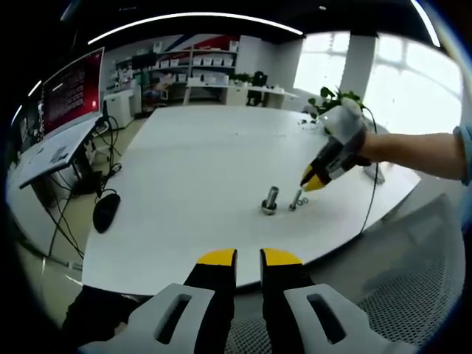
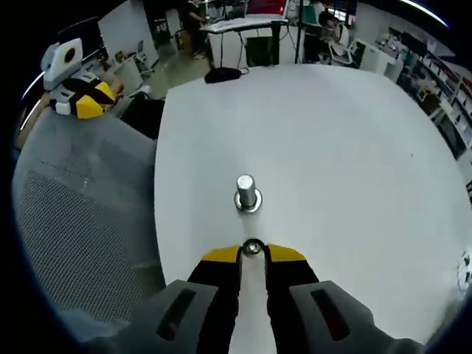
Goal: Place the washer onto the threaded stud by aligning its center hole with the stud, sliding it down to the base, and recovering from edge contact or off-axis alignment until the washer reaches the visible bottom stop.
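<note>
**Washer pinched at the right tool's tips, short of the stud**

In the right gripper view, the right tool [image 2: 253, 253] rises from the bottom edge with its yellow-tipped jaws drawn in on the washer [image 2: 253, 248], a small metal ring held at the very tips. Just beyond it on the white desk [image 2: 332, 147] stands the threaded stud [image 2: 246, 192], upright on its round base. The washer is near the stud but apart from it, not yet over its top. Off the desk's left edge lies a grey mesh chair seat [image 2: 81, 221], and past that, at the upper left, the left tool [image 2: 77, 99] hangs in the air.

In the left gripper view, the left tool [image 1: 248, 258] sits at the bottom, its jaws a narrow gap apart with nothing between them, held back from the desk's [image 1: 184, 184] near edge. Farther out on the desk stand the stud [image 1: 270, 199] and, just to its right, a small bolt-like piece [image 1: 297, 200]. The right tool [image 1: 313, 179] comes down from the right on a person's forearm [image 1: 413, 151], its tips just above that piece. Beyond, a monitor [image 1: 70, 92] stands at the left, and shelves line the far wall.
</note>
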Demonstrator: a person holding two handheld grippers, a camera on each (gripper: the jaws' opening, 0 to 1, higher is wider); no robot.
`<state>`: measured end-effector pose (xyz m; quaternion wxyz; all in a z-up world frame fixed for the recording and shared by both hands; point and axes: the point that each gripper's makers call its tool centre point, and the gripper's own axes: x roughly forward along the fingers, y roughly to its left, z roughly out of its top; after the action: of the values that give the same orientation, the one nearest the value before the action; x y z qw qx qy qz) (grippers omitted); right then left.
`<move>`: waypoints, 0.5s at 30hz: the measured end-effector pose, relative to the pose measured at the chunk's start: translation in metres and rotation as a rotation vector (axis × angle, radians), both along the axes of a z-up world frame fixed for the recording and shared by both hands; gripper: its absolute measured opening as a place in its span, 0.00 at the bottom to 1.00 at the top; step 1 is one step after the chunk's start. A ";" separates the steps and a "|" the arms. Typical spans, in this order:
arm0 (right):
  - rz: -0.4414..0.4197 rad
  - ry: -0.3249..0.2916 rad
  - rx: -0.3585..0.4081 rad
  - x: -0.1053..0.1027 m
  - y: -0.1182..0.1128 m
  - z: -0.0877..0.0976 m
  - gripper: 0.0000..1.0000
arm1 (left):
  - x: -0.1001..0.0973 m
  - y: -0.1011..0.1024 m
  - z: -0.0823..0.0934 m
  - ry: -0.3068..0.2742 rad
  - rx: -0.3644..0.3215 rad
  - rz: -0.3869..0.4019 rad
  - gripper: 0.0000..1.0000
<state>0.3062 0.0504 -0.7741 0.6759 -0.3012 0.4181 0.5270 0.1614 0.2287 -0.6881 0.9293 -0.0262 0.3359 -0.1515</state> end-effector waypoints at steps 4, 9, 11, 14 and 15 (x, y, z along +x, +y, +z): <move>0.008 0.017 -0.041 0.000 -0.001 -0.005 0.14 | 0.000 0.000 0.000 0.003 0.001 -0.003 0.10; 0.028 0.022 -0.060 -0.002 0.001 -0.008 0.14 | 0.000 0.000 0.000 0.001 0.000 -0.001 0.10; 0.033 0.014 -0.075 -0.001 0.000 -0.010 0.14 | 0.000 0.000 0.000 0.001 0.001 -0.001 0.10; 0.046 0.015 -0.085 -0.001 0.003 -0.013 0.14 | 0.000 0.000 0.000 0.001 0.000 0.000 0.10; 0.050 0.015 -0.091 -0.002 0.003 -0.014 0.14 | 0.000 0.000 0.000 0.000 0.000 0.000 0.10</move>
<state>0.3043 0.0533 -0.7884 0.6449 -0.3380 0.4391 0.5264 0.1615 0.2285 -0.6884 0.9292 -0.0263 0.3360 -0.1516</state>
